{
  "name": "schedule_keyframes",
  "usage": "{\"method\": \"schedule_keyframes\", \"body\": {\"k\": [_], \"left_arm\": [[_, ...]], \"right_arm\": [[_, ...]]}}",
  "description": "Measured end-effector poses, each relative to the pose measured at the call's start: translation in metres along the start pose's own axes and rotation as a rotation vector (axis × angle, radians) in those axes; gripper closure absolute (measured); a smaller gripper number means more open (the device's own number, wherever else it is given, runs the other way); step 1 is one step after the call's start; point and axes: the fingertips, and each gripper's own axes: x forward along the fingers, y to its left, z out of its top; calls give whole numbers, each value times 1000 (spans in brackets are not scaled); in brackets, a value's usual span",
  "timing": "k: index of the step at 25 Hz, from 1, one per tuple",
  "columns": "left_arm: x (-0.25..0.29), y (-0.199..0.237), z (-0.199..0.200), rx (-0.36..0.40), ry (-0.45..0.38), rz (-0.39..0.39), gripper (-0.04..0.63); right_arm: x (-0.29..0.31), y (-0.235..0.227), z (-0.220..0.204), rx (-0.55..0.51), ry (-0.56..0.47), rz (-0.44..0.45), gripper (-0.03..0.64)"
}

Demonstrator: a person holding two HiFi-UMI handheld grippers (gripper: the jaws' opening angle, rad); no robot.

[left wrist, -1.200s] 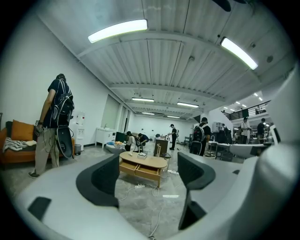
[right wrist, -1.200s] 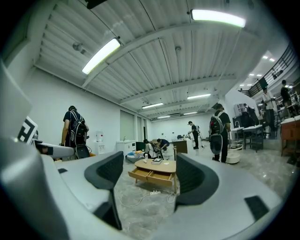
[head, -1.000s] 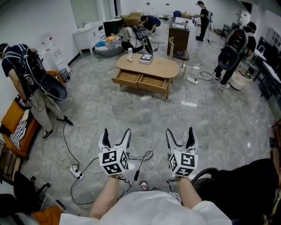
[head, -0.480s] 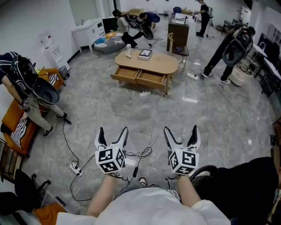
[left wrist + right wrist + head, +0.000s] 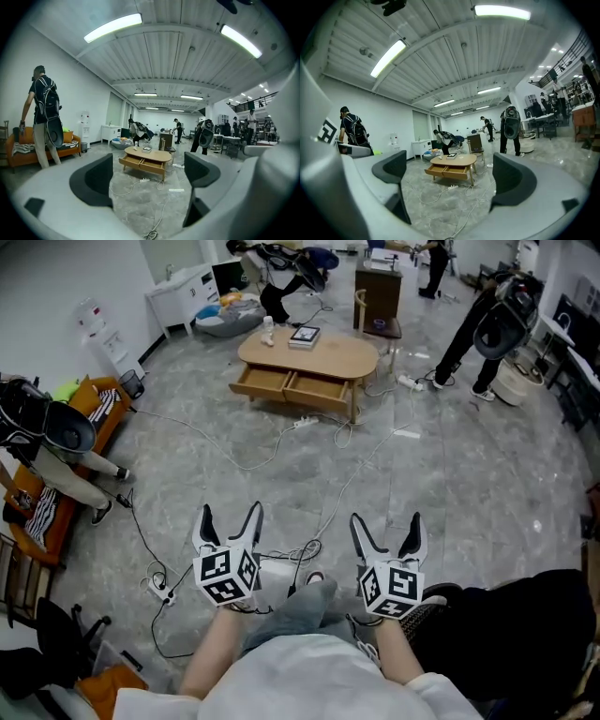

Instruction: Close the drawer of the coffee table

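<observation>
The drawer (image 5: pixel 317 390) stands pulled out of the front of the low wooden counter (image 5: pixel 342 354) at the far side of the room, with a second drawer (image 5: pixel 261 382) open just beside it, so which one is meant cannot be told. A book (image 5: pixel 304 336) and a bottle (image 5: pixel 268 331) rest on top. The left tongs (image 5: pixel 230 514) and right tongs (image 5: pixel 385 521) are well apart from it at the near end; both have just been opening and gape wide with nothing between them. The likeliest trouble is a foot caught in the cables (image 5: pixel 234 460) and power strip (image 5: pixel 302 422) strewn over the floor (image 5: pixel 450 474) between; an off-centre shove could also jam the drawer or topple the bottle. Other people (image 5: pixel 497 329) work round the edges, one by the orange sofa (image 5: pixel 112 423)
</observation>
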Motion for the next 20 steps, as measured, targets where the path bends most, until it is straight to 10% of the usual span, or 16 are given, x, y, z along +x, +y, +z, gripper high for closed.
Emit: {"method": "schedule_keyframes", "body": {"k": [20], "left_arm": [[286,46,43,-41,12,-33,124]], "right_arm": [[236,-15,-21,-10,111,-86,43]]}}
